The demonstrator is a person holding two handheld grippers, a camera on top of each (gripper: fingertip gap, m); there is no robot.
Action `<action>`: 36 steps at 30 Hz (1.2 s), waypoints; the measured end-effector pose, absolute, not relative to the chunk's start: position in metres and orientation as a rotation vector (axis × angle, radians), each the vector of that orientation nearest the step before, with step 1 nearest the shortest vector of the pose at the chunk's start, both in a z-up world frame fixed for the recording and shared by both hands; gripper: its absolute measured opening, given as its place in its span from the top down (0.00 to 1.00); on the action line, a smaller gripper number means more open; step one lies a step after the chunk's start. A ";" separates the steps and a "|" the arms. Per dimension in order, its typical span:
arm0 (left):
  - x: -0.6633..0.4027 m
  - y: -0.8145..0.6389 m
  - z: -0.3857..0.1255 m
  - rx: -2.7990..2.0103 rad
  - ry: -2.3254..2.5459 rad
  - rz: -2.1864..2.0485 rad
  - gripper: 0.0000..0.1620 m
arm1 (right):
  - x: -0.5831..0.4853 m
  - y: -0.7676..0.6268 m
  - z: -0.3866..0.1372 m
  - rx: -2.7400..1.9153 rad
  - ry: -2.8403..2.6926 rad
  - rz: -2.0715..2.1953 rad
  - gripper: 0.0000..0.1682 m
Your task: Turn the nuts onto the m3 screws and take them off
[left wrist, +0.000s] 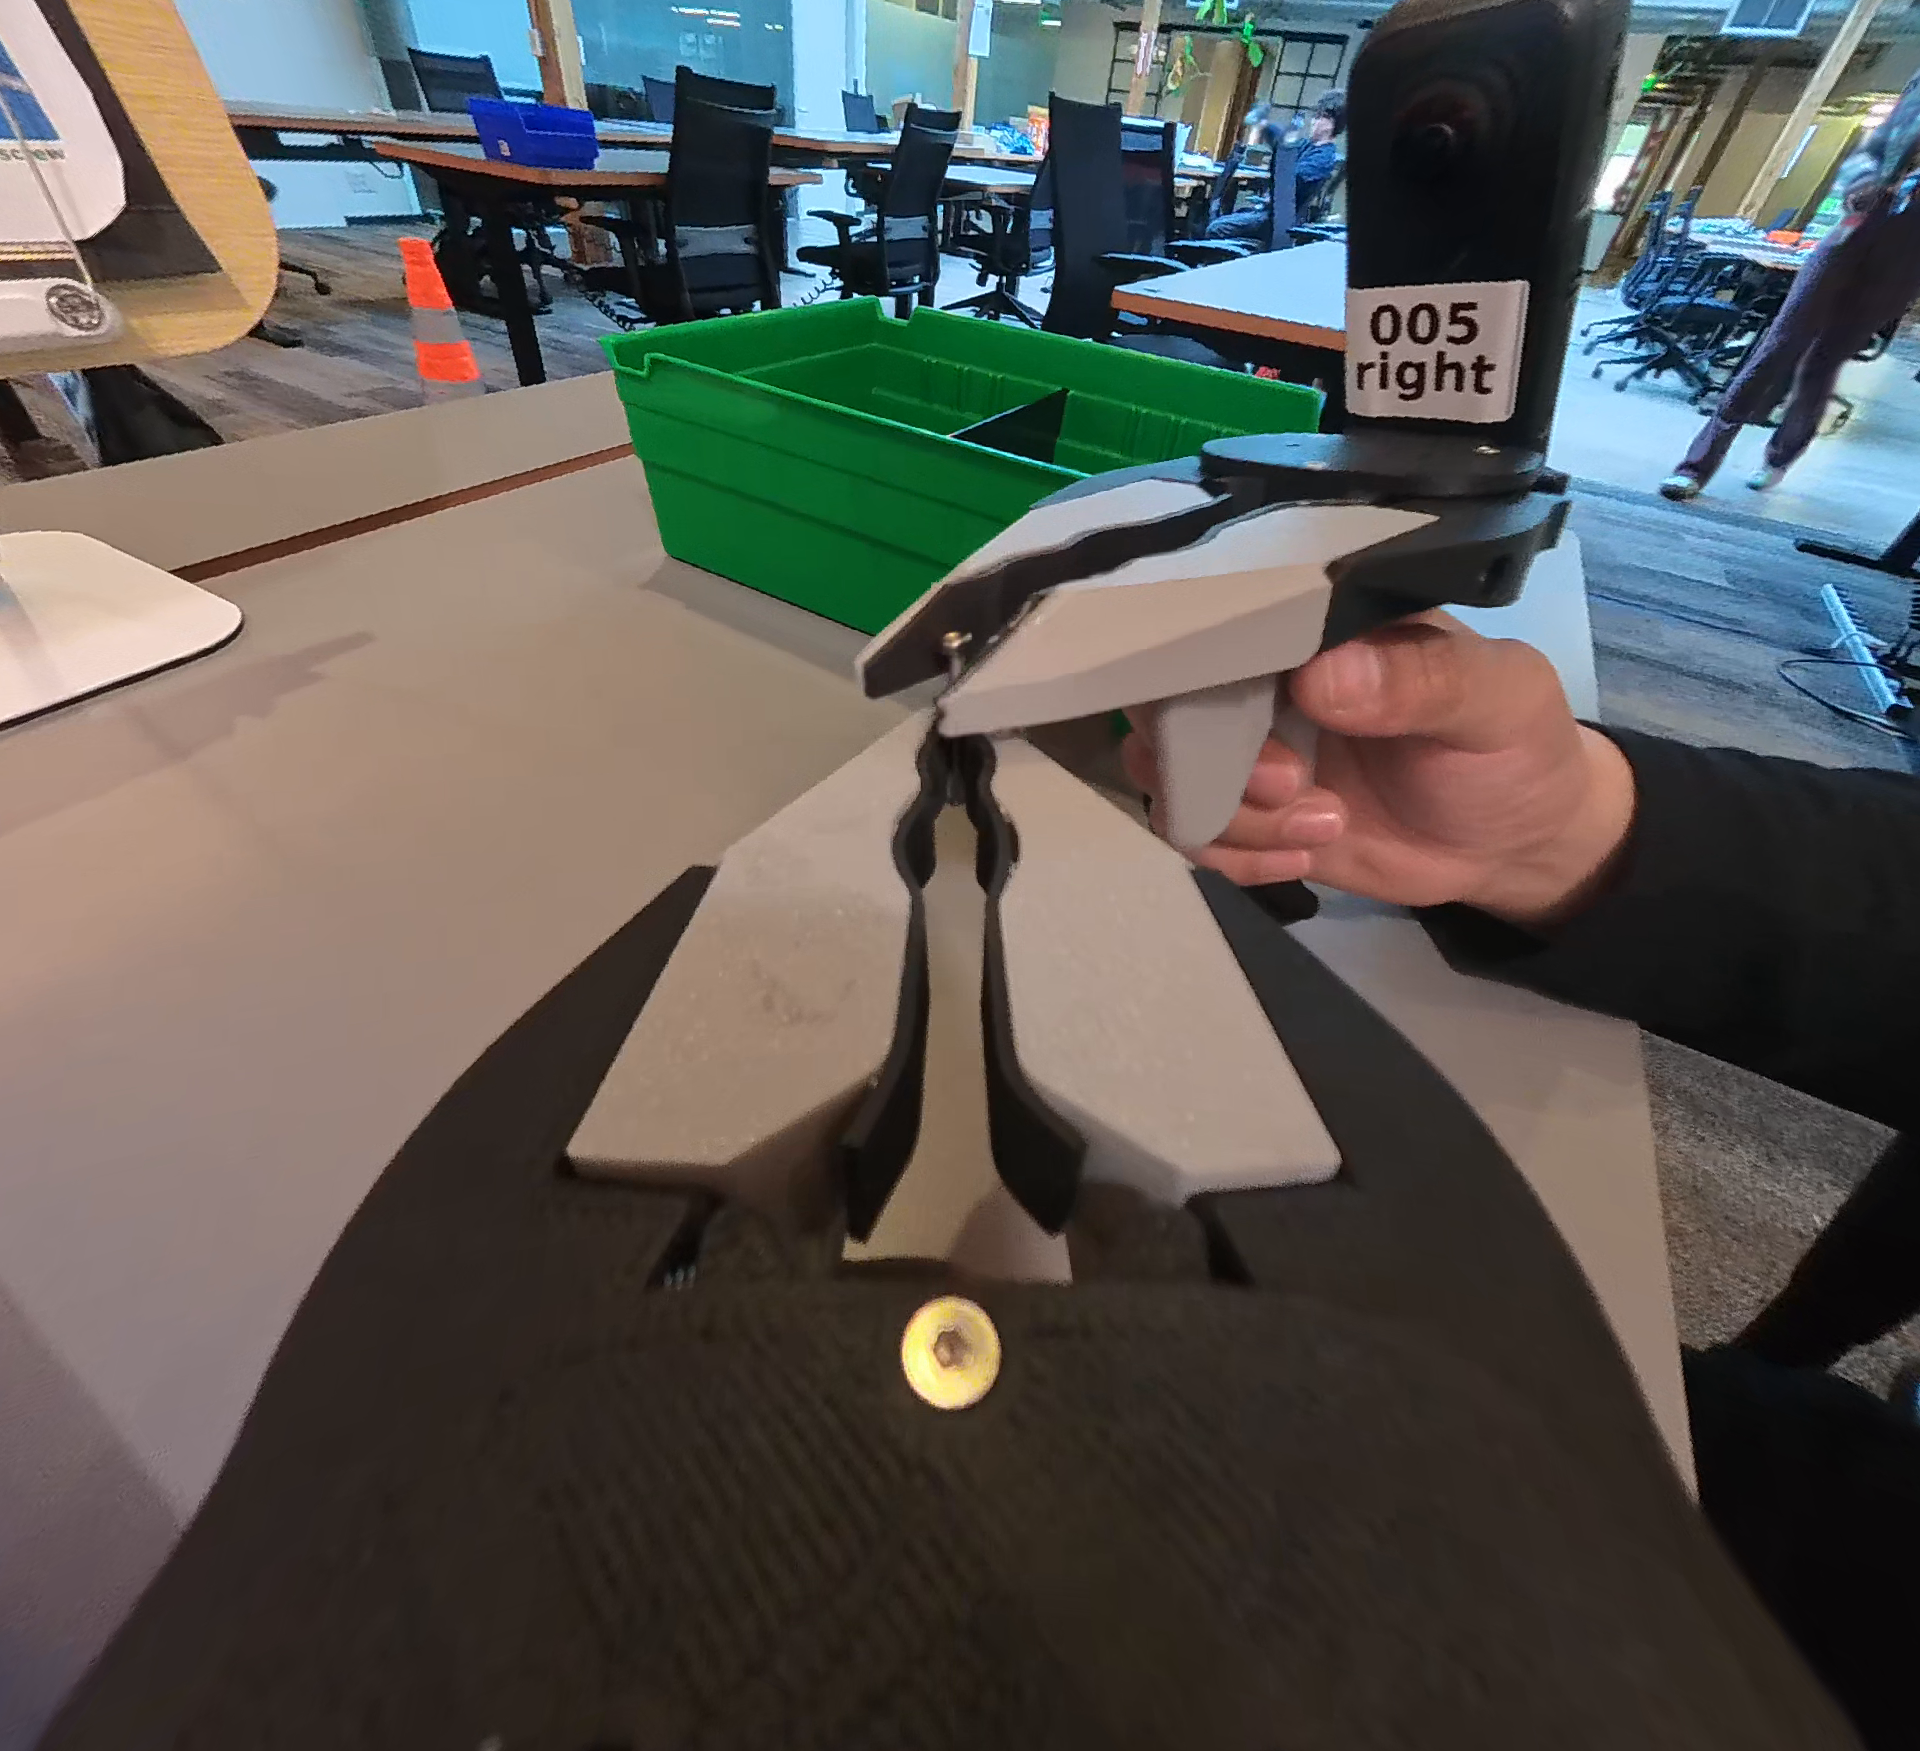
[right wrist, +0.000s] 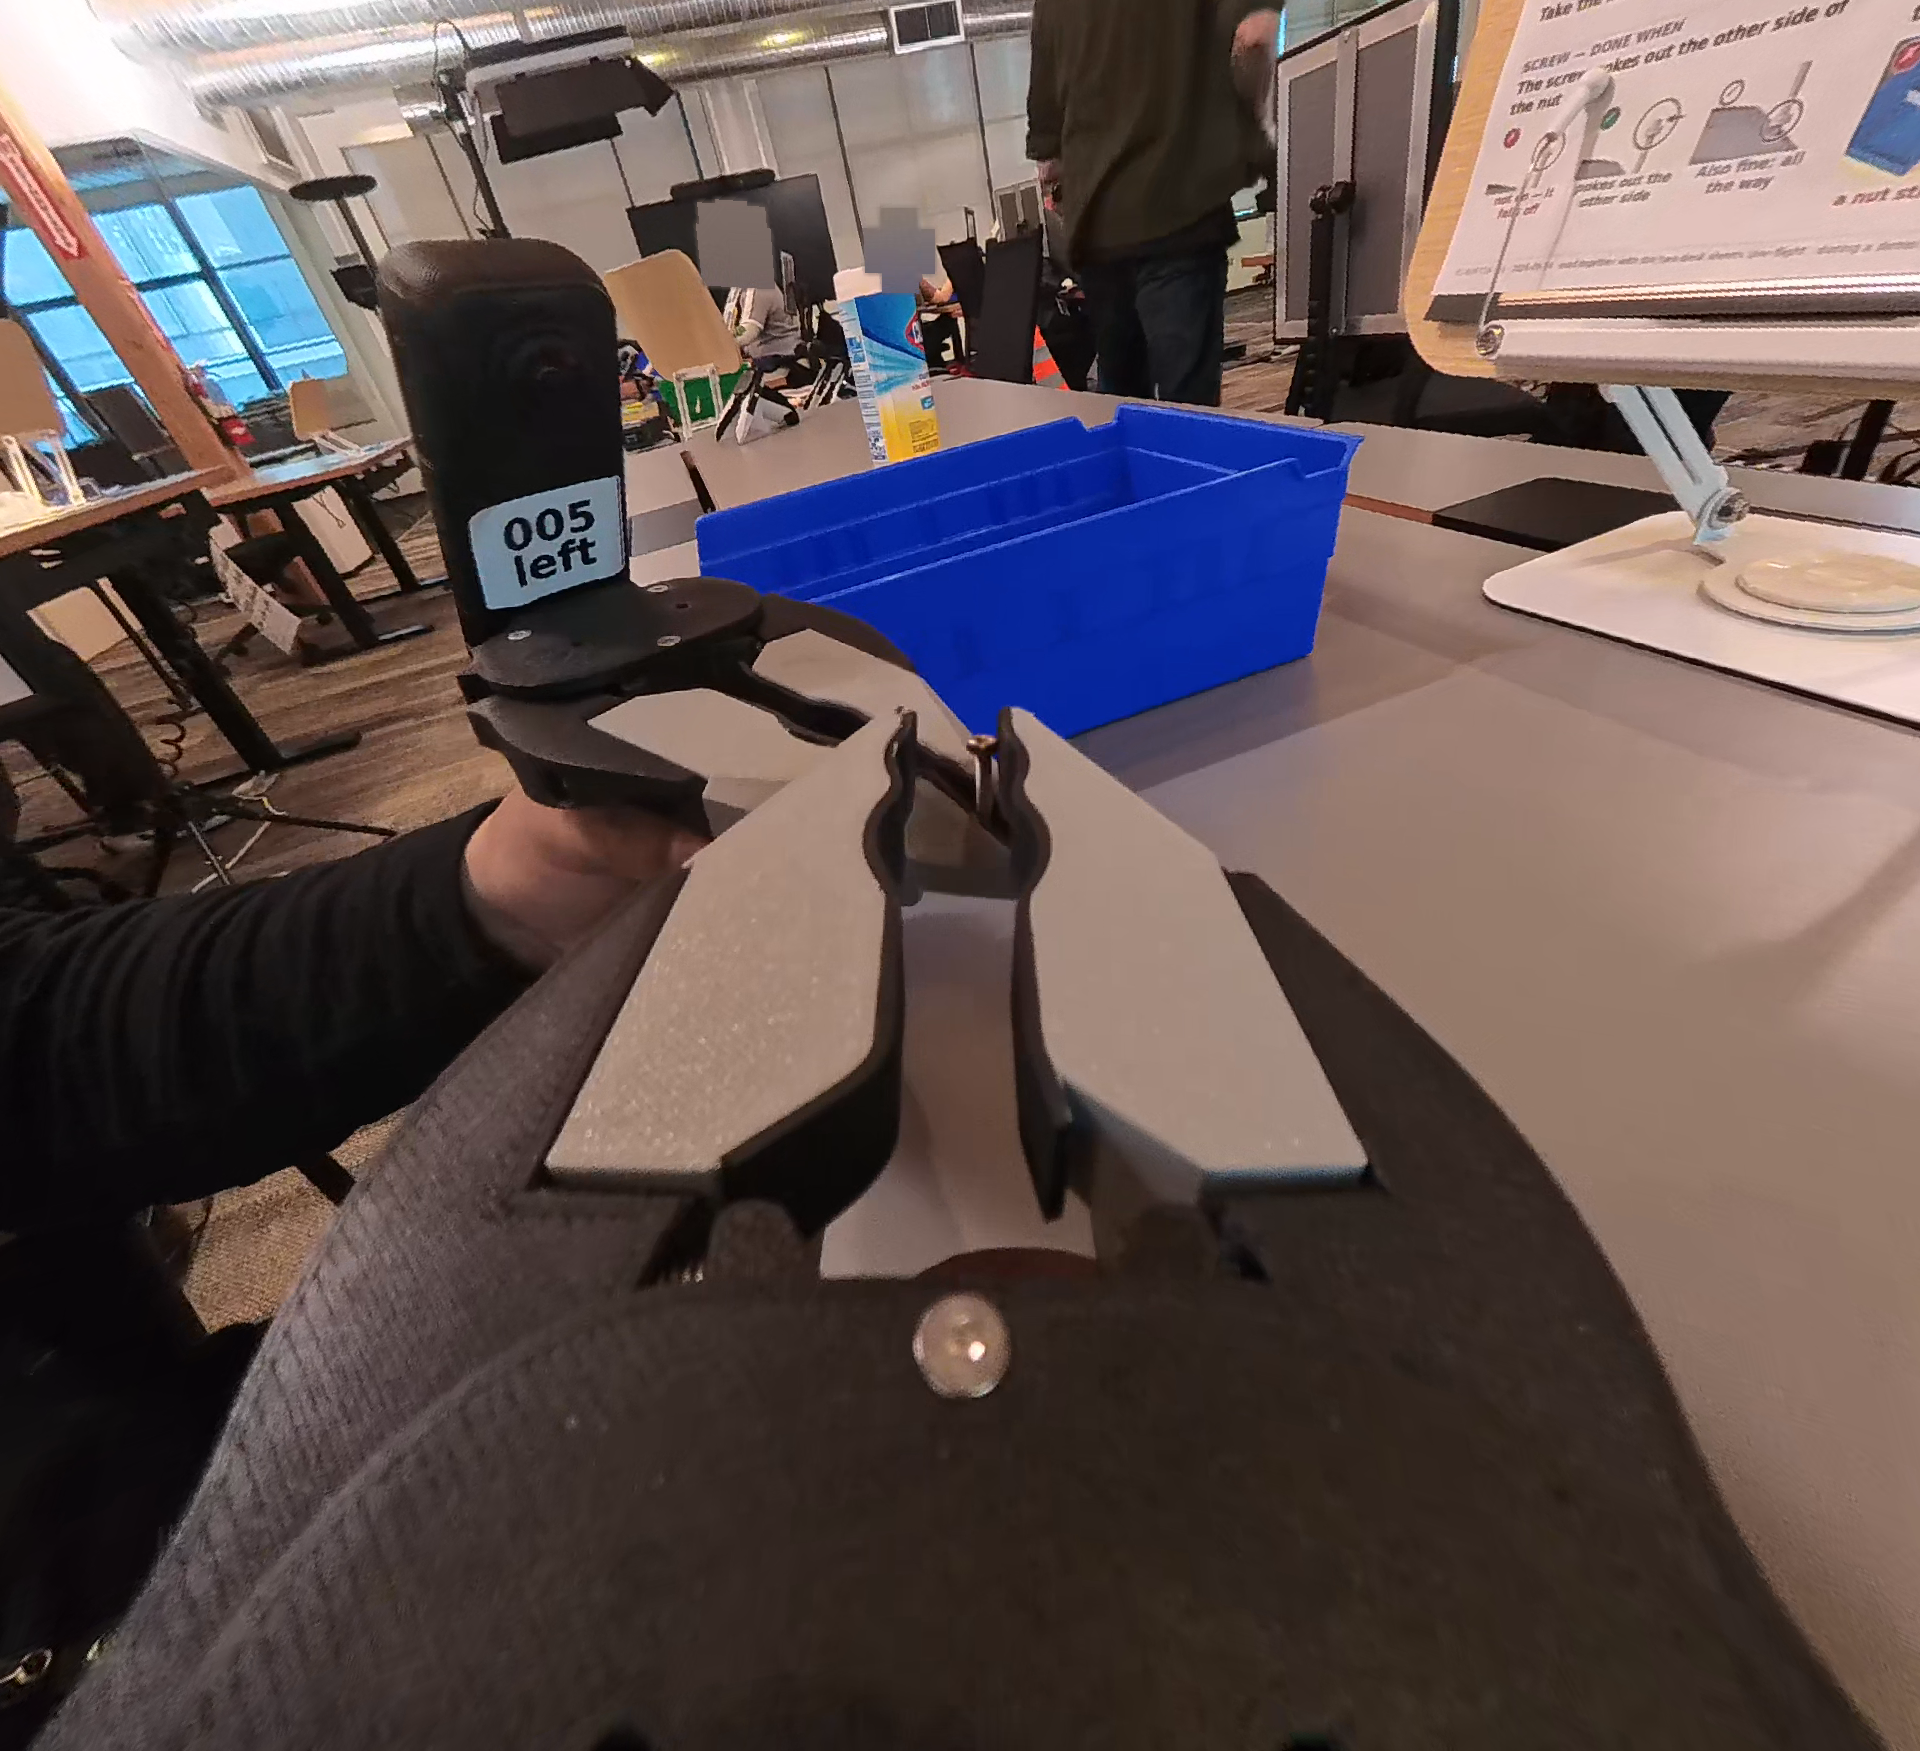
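A small screw [right wrist: 983, 771] stands upright between my two grippers above the grey table [right wrist: 1558, 922]. It has a small metal piece at its top; I cannot tell whether that is its head or a nut. My left gripper [left wrist: 951, 751] is shut, its tips pinched on the screw's lower part. It comes in from the left in the right wrist view [right wrist: 831, 725]. My right gripper [right wrist: 958, 730] is narrowly open, its jaws on either side of the screw's top, which sits close to the right finger. From the side in the left wrist view, the screw's top [left wrist: 957, 639] shows between the right gripper's tips [left wrist: 940, 662].
A green bin [left wrist: 810, 496] stands on the table behind the grippers in the left wrist view, and a blue bin [right wrist: 1091, 641] does in the right wrist view. A document stand [right wrist: 1662, 143] on a white base [right wrist: 1600, 605] is at the right. A wipes canister [right wrist: 891, 371] stands beyond. A person [right wrist: 1143, 143] stands behind the table. The tips of both grippers are at nearly the same place.
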State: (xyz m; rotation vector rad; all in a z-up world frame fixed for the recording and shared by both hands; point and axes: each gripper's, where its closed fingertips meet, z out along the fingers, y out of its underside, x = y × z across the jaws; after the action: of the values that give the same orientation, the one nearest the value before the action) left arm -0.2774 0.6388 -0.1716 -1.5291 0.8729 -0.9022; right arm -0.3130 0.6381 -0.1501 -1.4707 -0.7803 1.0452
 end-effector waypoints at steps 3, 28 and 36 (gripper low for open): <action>-0.274 0.636 -0.173 -1.527 0.895 -0.910 1.00 | -0.315 0.637 -0.151 -1.475 -0.788 1.048 0.94; -0.273 0.637 -0.179 -1.558 0.907 -0.896 1.00 | -0.299 0.646 -0.139 -1.450 -0.689 1.058 1.00; -0.281 0.646 -0.179 -1.580 0.847 -0.882 1.00 | -0.282 0.635 -0.110 -1.310 -0.650 0.945 1.00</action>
State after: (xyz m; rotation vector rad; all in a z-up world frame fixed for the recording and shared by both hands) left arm -0.2813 0.6459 -0.1789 -1.5802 0.8473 -0.8818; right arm -0.2824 0.6348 -0.1101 -1.3103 -0.6498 0.9450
